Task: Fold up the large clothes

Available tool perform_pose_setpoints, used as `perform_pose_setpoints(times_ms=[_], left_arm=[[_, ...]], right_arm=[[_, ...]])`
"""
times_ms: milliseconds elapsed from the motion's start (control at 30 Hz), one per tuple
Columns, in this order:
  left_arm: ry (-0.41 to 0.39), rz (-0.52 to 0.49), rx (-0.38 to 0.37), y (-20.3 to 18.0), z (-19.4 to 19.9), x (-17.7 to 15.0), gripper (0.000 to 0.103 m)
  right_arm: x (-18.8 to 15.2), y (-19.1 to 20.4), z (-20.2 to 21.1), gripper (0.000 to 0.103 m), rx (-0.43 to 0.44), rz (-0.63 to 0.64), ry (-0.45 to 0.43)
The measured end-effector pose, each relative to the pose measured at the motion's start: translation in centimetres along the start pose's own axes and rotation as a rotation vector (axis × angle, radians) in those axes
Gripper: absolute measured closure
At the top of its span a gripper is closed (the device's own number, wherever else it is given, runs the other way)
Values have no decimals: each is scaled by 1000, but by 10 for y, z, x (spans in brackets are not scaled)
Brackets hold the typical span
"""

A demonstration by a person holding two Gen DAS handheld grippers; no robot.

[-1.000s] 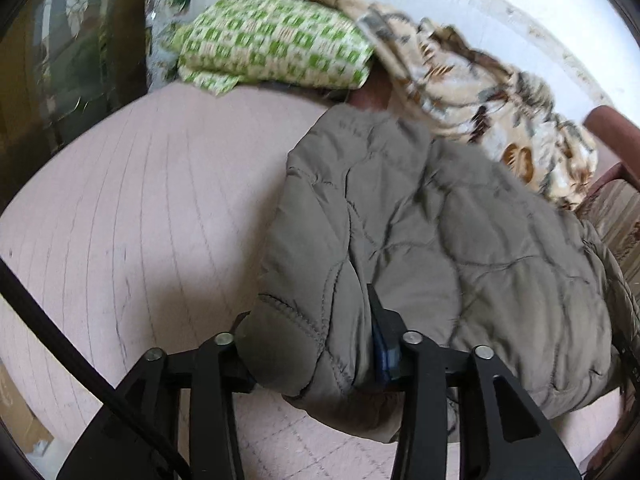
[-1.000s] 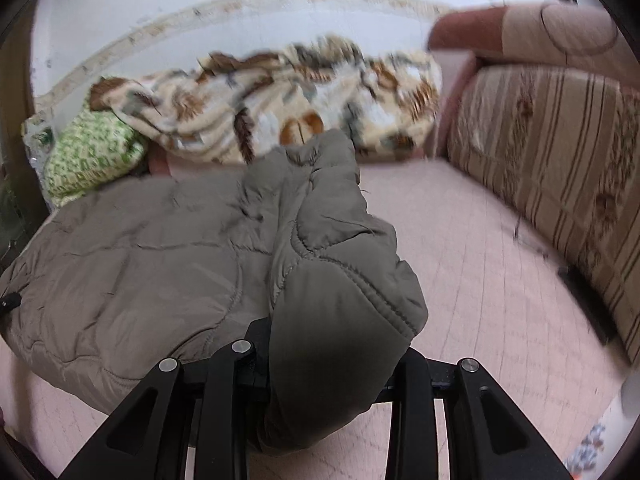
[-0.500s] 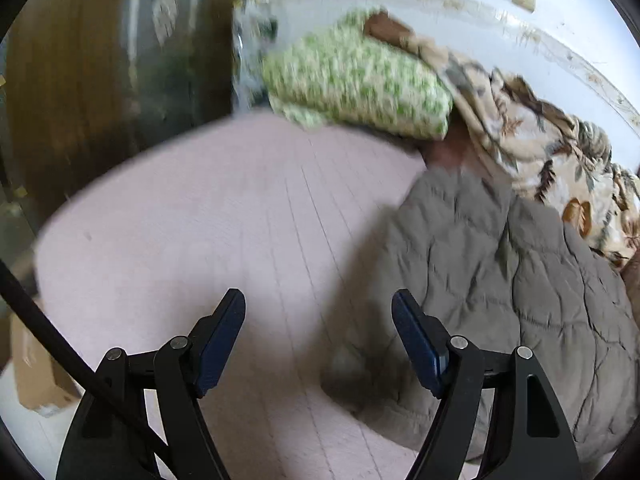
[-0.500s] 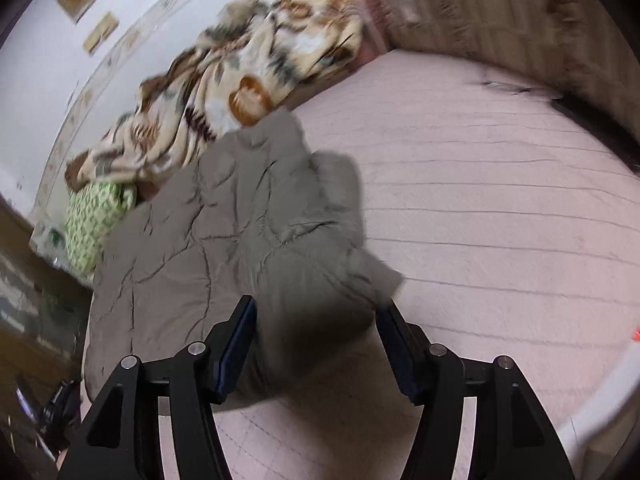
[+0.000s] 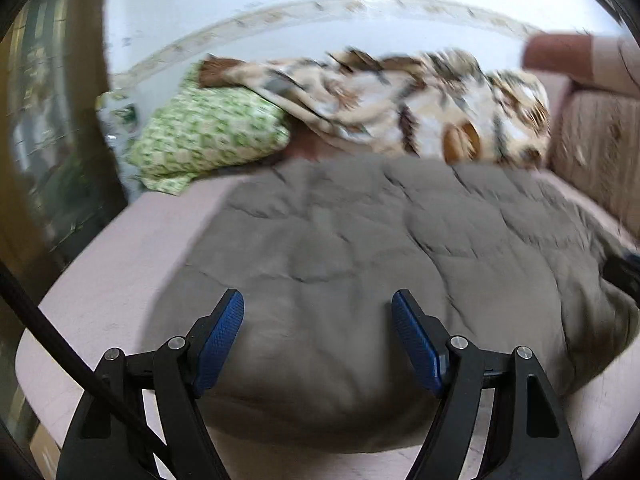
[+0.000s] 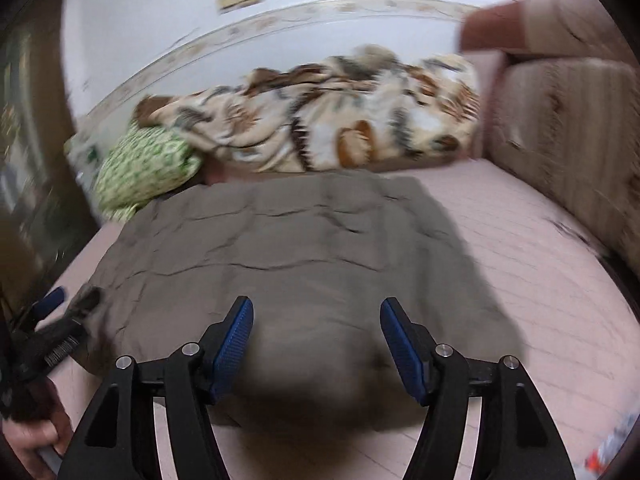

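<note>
Both grippers' jaws gape over the folded quilted jacket (image 5: 360, 264)

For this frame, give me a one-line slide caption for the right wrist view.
Open right gripper poised over the near edge of a folded olive quilted jacket on a pink bed, patterned blanket behind.

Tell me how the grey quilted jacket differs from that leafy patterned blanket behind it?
The jacket is plain grey-brown; the blanket carries brown and cream leaf prints. The jacket lies fairly flat on the pink bed cover, while the blanket sits bunched along the wall. The jacket is nearest both open tongs; the blanket is beyond it. Both are soft and bulky.
</note>
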State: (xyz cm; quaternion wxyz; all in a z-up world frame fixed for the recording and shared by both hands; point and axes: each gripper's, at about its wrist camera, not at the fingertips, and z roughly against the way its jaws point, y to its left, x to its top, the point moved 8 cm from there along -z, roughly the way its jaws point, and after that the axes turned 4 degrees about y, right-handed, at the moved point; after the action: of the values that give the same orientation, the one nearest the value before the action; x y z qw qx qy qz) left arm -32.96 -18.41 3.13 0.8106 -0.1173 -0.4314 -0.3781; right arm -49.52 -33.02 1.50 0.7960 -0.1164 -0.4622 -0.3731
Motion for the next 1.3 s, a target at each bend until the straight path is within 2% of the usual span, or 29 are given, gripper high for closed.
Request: perform_pose_setpoints(times_ms=[67, 133, 167, 300, 767, 1133, 1233, 1300], left_arm=[[24, -8, 10, -6, -16, -10, 26], [72, 2, 3, -7, -30, -17, 24], [91, 7, -3, -5, -35, -19, 23], [88, -25, 9, -9, -47, -22, 20], [108, 1, -8, -8, -51, -28, 19], [99, 0, -11, -7, -50, -28, 19], [101, 8, -19, -6, -49, -28, 19], [100, 9, -19, -6, -48, -28, 19]], right_arm=[[-1, 12, -17, 31, -7, 35, 14], [-11, 15, -41, 29, 19, 4, 92], [-17, 14, -50, 24, 24, -9, 121], [-32, 12, -75, 15, -42, 5, 179], [-32, 10, -83, 11, -74, 38, 178], [-30, 11, -79, 11, -54, 21, 176], [-21, 4, -61, 12, -31, -18, 124], [-16, -8, -47, 12, -59, -35, 80]])
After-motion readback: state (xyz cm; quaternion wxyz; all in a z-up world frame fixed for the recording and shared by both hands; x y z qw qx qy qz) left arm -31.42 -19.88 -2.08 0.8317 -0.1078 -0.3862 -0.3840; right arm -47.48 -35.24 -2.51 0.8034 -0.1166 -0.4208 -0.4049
